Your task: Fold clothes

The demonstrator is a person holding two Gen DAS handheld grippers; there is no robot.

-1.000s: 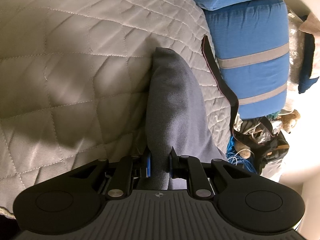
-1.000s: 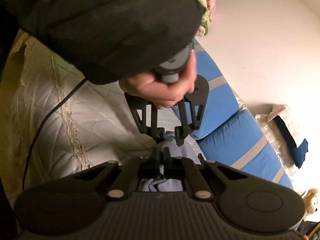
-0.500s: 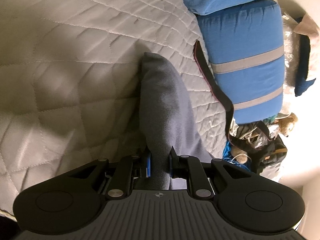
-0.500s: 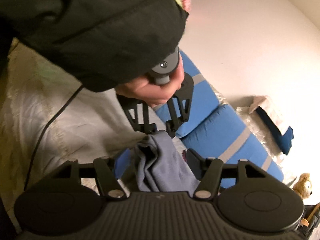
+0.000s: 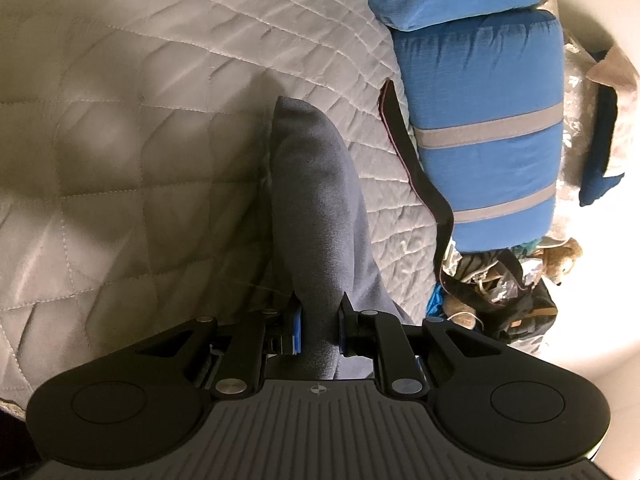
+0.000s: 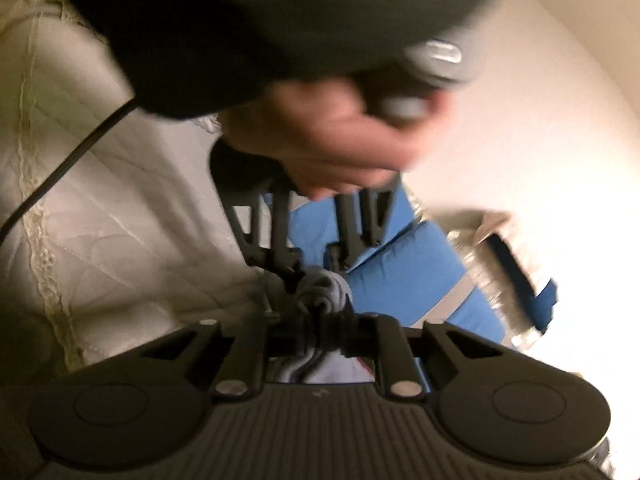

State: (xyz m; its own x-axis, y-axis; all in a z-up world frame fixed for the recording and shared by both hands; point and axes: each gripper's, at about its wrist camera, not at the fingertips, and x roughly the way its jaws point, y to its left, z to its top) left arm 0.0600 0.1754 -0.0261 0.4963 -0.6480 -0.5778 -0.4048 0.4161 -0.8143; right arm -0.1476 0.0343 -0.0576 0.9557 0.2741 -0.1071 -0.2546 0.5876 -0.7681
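A grey-blue garment [image 5: 316,200] hangs in a long fold over the quilted bedspread [image 5: 120,140]. My left gripper [image 5: 319,328] is shut on its near end, cloth bunched between the blue pads. In the right wrist view, which is blurred, my right gripper [image 6: 322,334] is shut on a bunch of the same garment [image 6: 324,292]. The left gripper [image 6: 316,264] shows just beyond it, held by a hand [image 6: 332,140], also clamped on the cloth.
Blue cushions with grey stripes [image 5: 480,128] lie along the bed's right side. A dark strap [image 5: 416,168] runs beside them. Bags and a teddy bear [image 5: 560,256] sit at the far right. A black cable [image 6: 68,168] crosses the bedspread.
My right gripper was open half a second ago and has closed on the garment, close to the left gripper. The left gripper kept its hold and the hanging fold shifted slightly.
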